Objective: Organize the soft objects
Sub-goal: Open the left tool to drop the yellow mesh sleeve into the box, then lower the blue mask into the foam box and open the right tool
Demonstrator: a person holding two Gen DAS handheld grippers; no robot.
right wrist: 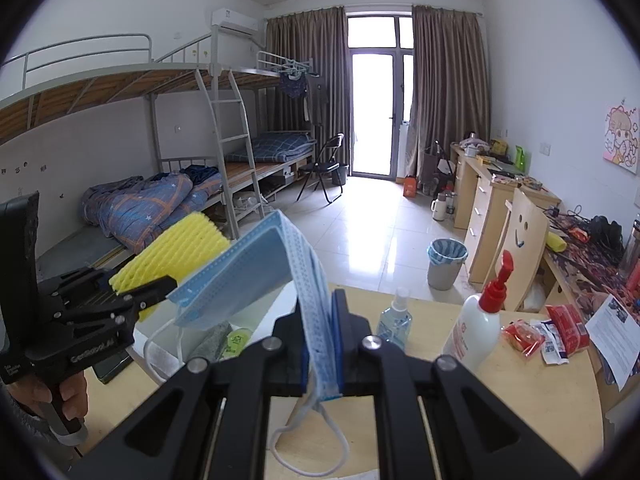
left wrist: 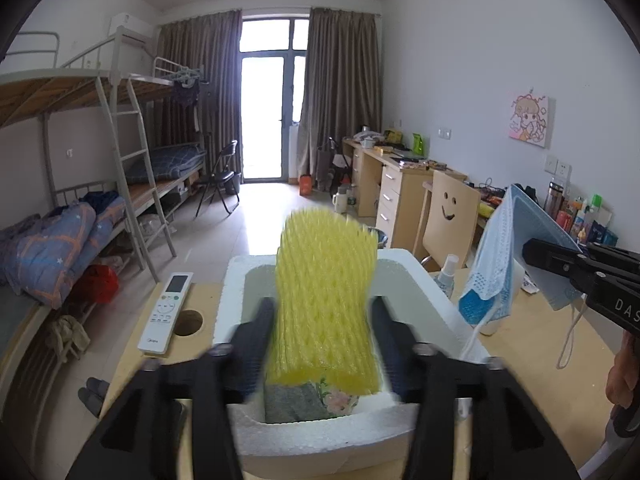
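My left gripper [left wrist: 322,320] stands over a white foam box [left wrist: 320,432]. A yellow foam net sleeve [left wrist: 326,300] sits between its fingers, which look spread and blurred, so I cannot tell whether they hold it. The sleeve also shows in the right wrist view [right wrist: 172,256]. A grey cloth [left wrist: 292,402] and a floral item [left wrist: 336,400] lie in the box. My right gripper [right wrist: 320,344] is shut on a blue face mask [right wrist: 256,276], held up right of the box; the mask also shows in the left wrist view [left wrist: 500,264].
A white remote [left wrist: 166,312] lies left of the box by a round hole [left wrist: 188,322] in the wooden table [right wrist: 520,392]. A spray bottle [right wrist: 394,316], a red-capped pump bottle [right wrist: 480,324] and red packets [right wrist: 544,332] stand on the right.
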